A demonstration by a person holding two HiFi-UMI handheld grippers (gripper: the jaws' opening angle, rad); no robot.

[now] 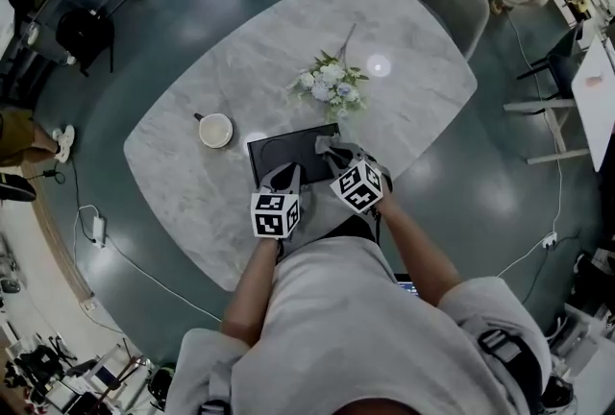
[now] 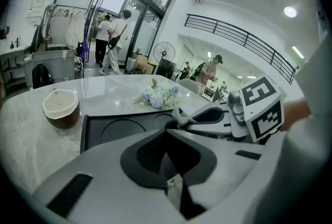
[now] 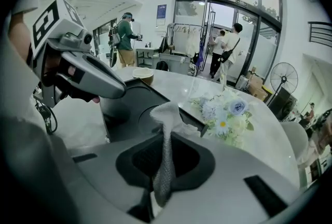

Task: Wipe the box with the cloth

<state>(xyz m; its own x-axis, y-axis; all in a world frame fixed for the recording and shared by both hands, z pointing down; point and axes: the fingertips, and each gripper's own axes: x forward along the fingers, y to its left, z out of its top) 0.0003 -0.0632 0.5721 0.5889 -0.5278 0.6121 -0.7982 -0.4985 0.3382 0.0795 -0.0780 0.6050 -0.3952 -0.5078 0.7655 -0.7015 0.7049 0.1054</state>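
The R claw is pinching the cloth tight at the box's 3 o'clock end. The L claw is clenched w/ nothing in it, by the box's 6 o'clock edge. A cup is sitting at the box's 10 o'clock, flowers at 1.

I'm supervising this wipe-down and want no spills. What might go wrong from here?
1. The flowers lie close beyond the far edge of the box; a long stroke with the cloth may shove them.
2. The cup stands near the box's left side, so a nudged box might tip it.
3. The right gripper pinches only a thin strip of cloth, which may slip out.
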